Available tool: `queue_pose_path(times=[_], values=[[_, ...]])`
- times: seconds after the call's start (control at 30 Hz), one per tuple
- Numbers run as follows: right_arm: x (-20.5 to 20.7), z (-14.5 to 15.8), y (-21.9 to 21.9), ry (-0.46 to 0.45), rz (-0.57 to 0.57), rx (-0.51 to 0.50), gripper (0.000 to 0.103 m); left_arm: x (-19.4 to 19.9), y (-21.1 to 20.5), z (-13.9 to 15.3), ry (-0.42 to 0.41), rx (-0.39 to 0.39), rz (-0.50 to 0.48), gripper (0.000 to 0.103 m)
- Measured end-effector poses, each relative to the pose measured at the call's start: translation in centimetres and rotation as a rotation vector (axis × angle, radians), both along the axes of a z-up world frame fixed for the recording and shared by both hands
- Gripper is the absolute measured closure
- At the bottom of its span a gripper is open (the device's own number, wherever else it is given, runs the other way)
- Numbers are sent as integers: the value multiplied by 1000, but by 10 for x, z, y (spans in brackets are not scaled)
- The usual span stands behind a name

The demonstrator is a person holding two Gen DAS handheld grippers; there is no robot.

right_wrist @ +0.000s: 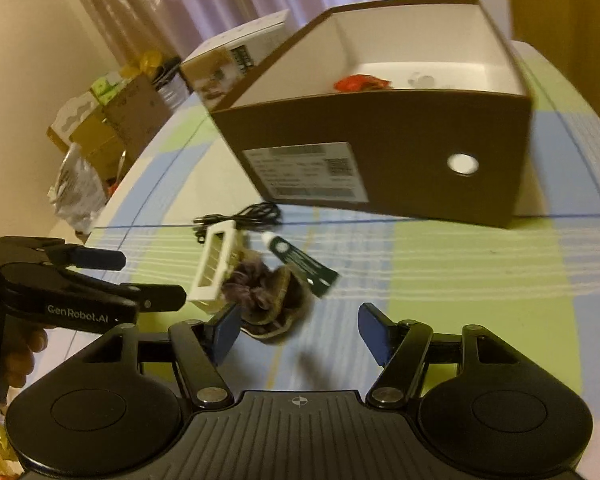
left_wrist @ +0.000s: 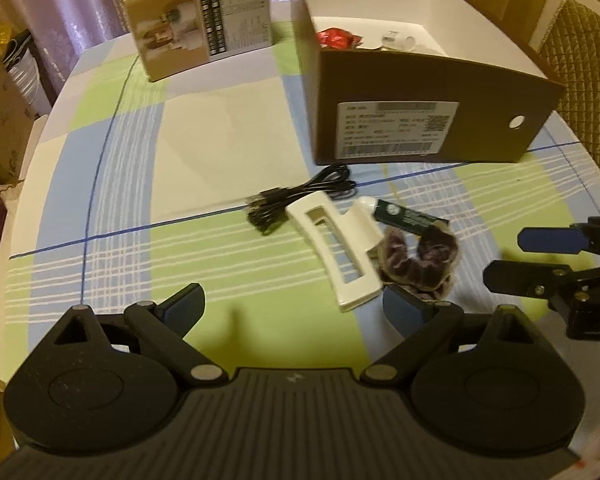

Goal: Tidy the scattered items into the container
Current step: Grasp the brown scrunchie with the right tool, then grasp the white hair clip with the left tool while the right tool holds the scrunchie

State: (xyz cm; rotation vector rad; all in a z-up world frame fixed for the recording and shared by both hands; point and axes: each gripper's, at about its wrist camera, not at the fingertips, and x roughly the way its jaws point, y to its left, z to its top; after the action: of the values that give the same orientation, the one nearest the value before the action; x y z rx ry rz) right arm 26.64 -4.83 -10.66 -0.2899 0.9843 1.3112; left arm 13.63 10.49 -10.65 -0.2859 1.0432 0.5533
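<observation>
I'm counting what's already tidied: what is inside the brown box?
Inside the brown box, a red wrapped item and a small clear item show at the back. The near wall hides the front of the floor.

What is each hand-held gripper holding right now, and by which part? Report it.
Nothing. The left hand-held gripper and the right hand-held gripper are both open and empty, near the white plastic hair claw lying on the table.

Pale purple curtains hang behind the bench, cardboard boxes crowd the left, and a quilted chair stands right.
</observation>
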Motion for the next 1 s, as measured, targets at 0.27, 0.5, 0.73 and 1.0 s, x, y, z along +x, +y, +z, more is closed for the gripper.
queue_pose_path(times=[0.27,0.5,0.73,1.0], values=[[-33,-18,35,-151,194,-46,40,-16,20,-4,13,6,72,9],[-46,-41,47,-279,259,-69,74,-24,25,-6,19,0,99,9],[-35,-27,26,-251,210,-49,84,-20,18,-8,13,-17,75,9],[-3,-9,-10,-212,52,-57,84,13,4,-11,-44,-51,-4,9]])
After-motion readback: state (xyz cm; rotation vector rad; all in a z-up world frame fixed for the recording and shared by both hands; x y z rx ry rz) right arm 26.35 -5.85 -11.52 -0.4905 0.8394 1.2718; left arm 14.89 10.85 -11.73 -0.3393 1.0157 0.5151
